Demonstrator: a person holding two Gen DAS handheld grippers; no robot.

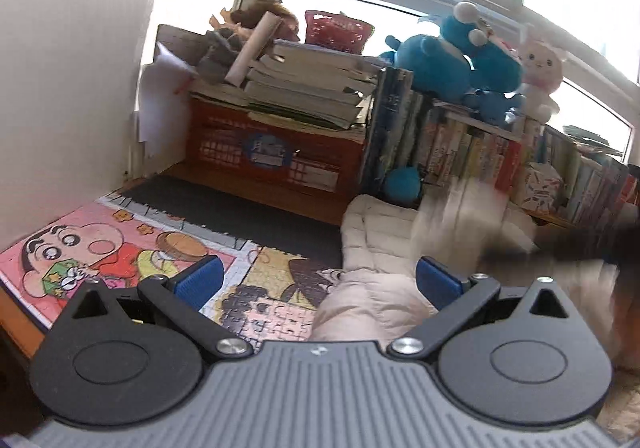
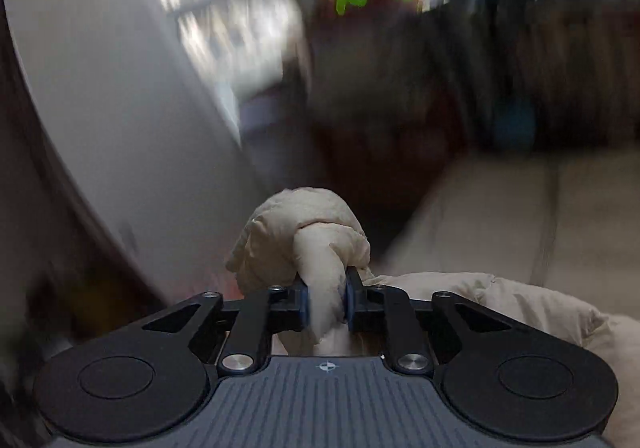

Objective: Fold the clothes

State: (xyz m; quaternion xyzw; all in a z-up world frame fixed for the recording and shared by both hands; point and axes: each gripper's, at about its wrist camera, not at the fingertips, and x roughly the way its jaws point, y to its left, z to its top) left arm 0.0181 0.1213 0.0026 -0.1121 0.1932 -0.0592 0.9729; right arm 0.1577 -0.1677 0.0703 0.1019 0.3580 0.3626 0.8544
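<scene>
A cream quilted jacket [image 1: 372, 304] lies on the surface in the left wrist view. It runs from under my left gripper [image 1: 320, 276] towards the books behind. That gripper hovers over the jacket's near part, open, its blue pads [image 1: 200, 278] wide apart and gripping nothing. To the right, part of the jacket is a raised blur [image 1: 460, 216] beside a dark blurred shape. In the right wrist view my right gripper [image 2: 328, 304] is shut on a bunched fold of the same jacket [image 2: 304, 236], lifted off the surface. More cream fabric [image 2: 520, 300] trails to the right.
A cartoon jigsaw puzzle [image 1: 120, 248] and a dark mat [image 1: 240, 200] cover the surface at left. Behind stand a red crate [image 1: 272, 152] under stacked books [image 1: 304, 88], a row of books [image 1: 480, 152] and plush toys [image 1: 452, 56]. A white wall [image 1: 72, 68] closes the left.
</scene>
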